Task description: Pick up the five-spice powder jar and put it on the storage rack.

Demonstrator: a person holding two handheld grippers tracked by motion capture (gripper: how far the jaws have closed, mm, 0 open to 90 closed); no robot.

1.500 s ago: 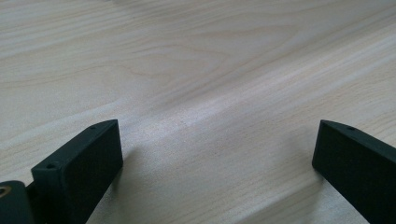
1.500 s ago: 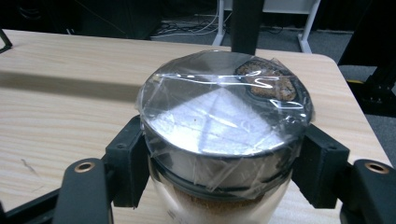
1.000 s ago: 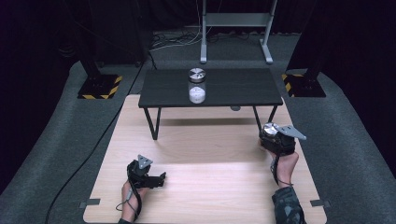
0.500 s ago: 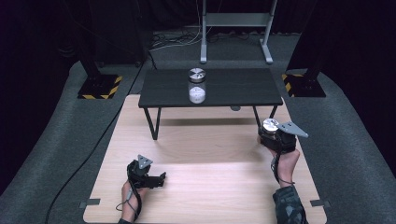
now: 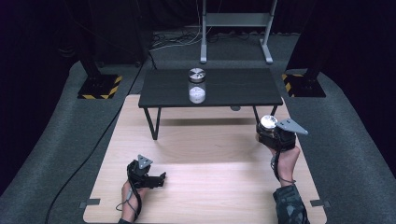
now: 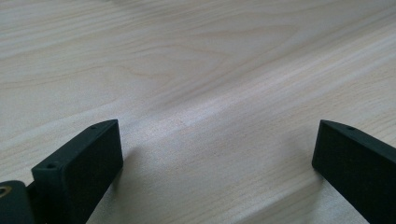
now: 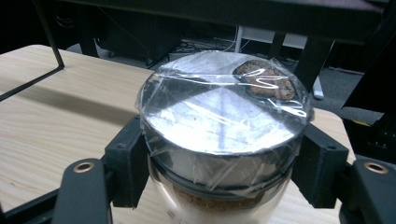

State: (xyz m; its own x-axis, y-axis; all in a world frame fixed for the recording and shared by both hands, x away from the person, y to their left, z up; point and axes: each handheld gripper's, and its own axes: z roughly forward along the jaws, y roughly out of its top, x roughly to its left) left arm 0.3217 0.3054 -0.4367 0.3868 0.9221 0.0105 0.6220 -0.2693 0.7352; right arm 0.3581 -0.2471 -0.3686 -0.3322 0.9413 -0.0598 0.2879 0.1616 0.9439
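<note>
**A:** What have I got on the right side?

**B:** My right gripper [image 7: 223, 172] has its fingers [image 7: 125, 165] pinched on a jar [image 7: 224, 140], one finger on each side just under the lid. The jar is clear, with a silver lid [image 7: 219, 116] covered in crinkled plastic film, and a brown patch sits under the film at about 1 o'clock on the lid. Through the glass I see a brownish layer below the lid. In the high view that gripper [image 5: 275, 135] sits at about 3 o'clock on the light wooden tabletop [image 5: 205, 154], near its right edge, with my right hand [image 5: 285, 161] behind it.

**A:** And the left?

**B:** My left gripper [image 6: 219, 172] has its fingers [image 6: 79, 172] spread wide, with bare wood grain between them. In the high view it [image 5: 149, 177] rests low at about 7 o'clock on the tabletop, well apart from the right one, with my left hand [image 5: 128, 196] on it.

**A:** Anything else out there?

**B:** A small black table [image 5: 243, 88] stands at 12 o'clock, at the far end of the wooden tabletop. A second jar [image 5: 197, 86] with a silver lid and white contents stands upright on it. I cannot tell what the white contents are
</note>
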